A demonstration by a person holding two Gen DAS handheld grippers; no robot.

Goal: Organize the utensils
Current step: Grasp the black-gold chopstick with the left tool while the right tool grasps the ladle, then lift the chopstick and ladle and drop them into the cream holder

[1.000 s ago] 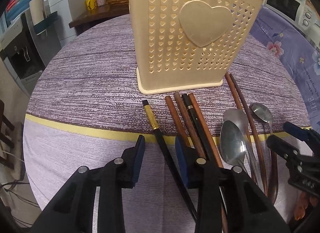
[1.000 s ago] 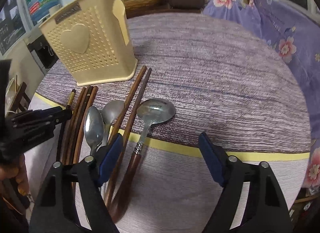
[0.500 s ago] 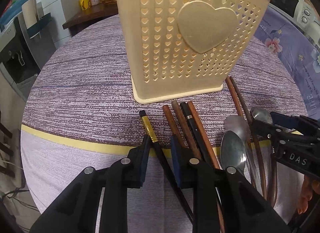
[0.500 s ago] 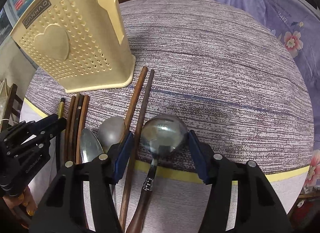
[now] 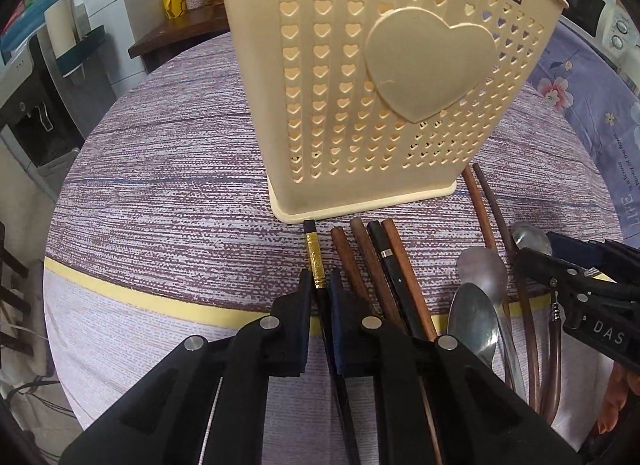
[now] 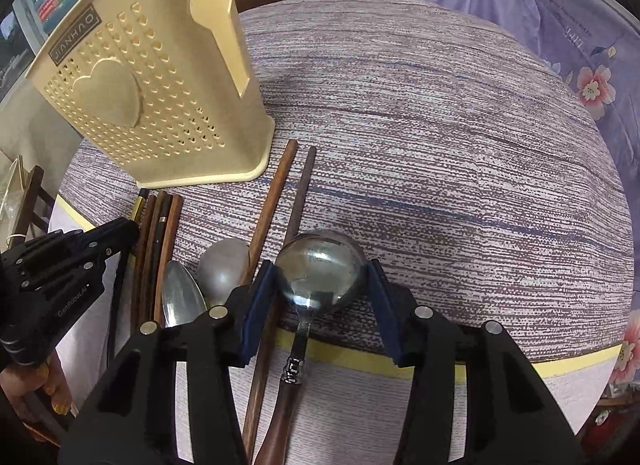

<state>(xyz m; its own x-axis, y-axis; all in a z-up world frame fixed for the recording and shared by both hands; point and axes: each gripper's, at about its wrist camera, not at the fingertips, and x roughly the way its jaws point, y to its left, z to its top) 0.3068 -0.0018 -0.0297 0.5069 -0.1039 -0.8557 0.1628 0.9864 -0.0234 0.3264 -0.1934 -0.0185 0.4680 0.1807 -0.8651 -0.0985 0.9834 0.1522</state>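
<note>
**Two grippers down among the utensils**

Two grippers sit low over the purple striped tablecloth (image 6: pixel 460 137). The left gripper (image 5: pixel 320 289) has its pads squeezed together on the black chopstick with the gold band (image 5: pixel 313 261), which lies just in front of the cream holder (image 5: pixel 384 77) (the one with the big heart on it). Beside it is a bunch of brown chopsticks (image 5: pixel 372 265), then two steel spoons (image 5: pixel 476 305) farther right. The right gripper (image 6: pixel 320 289) straddles the bowl of the wooden-handled spoon (image 6: pixel 320 273); its jaws are closing, with the left pad about at the bowl's edge and the right pad not clearly touching. Two more brown chopsticks (image 6: pixel 276 201) lie just left of that spoon.
</note>
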